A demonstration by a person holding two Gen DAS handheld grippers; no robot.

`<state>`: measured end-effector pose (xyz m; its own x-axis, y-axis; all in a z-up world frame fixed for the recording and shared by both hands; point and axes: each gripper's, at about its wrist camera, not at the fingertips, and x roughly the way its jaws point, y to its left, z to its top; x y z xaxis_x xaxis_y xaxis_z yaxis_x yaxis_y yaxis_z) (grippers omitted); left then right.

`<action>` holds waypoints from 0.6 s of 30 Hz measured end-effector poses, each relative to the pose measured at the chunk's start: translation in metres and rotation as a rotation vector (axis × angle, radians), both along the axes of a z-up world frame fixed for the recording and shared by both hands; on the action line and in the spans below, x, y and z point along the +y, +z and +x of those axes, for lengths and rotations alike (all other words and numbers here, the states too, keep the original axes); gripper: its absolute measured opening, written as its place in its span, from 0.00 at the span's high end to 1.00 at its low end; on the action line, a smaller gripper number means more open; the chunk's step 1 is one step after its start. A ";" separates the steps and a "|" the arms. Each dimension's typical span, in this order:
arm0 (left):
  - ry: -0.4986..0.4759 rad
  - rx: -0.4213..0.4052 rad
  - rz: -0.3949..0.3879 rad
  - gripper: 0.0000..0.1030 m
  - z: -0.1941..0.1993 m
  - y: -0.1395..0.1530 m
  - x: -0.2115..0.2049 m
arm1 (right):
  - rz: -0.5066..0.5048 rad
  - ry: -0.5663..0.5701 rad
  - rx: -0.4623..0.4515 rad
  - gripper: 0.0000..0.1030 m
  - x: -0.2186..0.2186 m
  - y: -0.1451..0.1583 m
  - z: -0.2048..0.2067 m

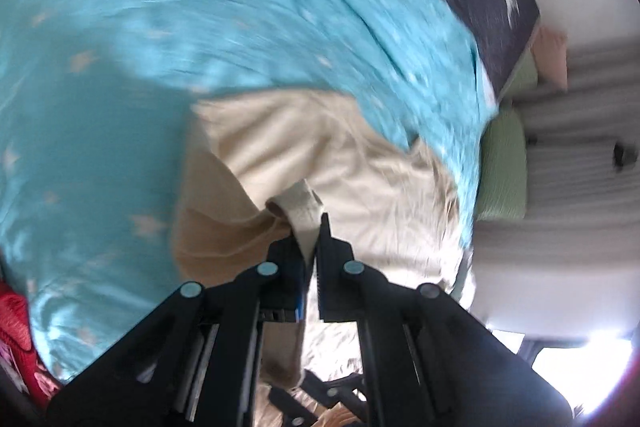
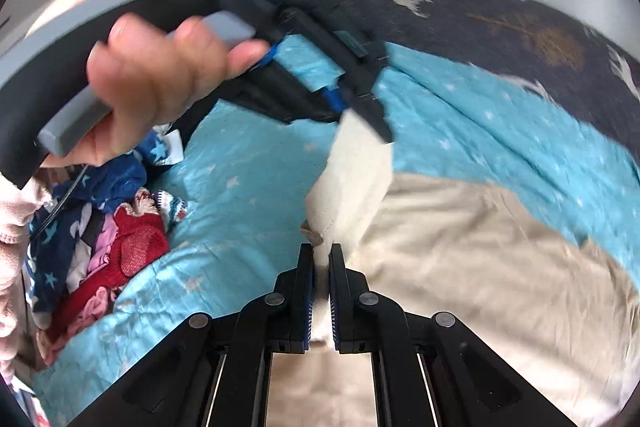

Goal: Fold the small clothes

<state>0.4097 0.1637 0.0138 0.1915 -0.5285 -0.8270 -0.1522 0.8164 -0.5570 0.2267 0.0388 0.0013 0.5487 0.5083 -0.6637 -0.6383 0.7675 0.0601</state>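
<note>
The left gripper [image 1: 310, 227] is clenched on a ribbed band of the cream garment [image 1: 360, 163], the cloth pinched between its jaws and pulled up off the turquoise star-print bedcover [image 1: 100, 107]. The right gripper [image 2: 321, 255] is likewise clamped on a fold of the same cream garment [image 2: 460, 267], the fabric squeezed between its blue pads. In the right wrist view the left gripper [image 2: 352, 115] shows again, gripped by the person's left hand [image 2: 160, 79], with a strip of cream cloth stretched from it down to the right jaws.

The garment lies on the bedcover toward its near edge, partly lifted and creased, with one tan flap turned back. By my reading the fold is only under way: both corners are held up, no neat folded shape is visible, and laying the cloth over and flattening it remains.

Counted: two grippers, one cream garment in hand, one turquoise bedcover, one dark deer-print blanket [image 2: 500, 15] at the bedcover's far edge. A heap of unfolded small clothes [image 2: 100, 235] sits at its left edge, pieces too tangled to count.
</note>
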 end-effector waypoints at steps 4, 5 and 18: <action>-0.138 0.022 0.061 0.95 0.008 -0.017 -0.074 | 0.056 -0.091 0.093 0.94 -0.043 -0.011 0.005; -0.168 0.024 0.069 0.95 0.006 -0.018 -0.089 | 0.063 -0.108 0.109 0.93 -0.052 -0.015 0.006; -0.355 -0.030 0.229 0.75 -0.020 -0.006 -0.160 | 0.021 -0.138 0.277 0.75 -0.150 -0.058 -0.016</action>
<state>0.3901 0.0040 0.0079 0.0563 -0.3689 -0.9278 0.1741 0.9186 -0.3547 0.2109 -0.1111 -0.0566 0.4133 0.4570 -0.7876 -0.4855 0.8423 0.2340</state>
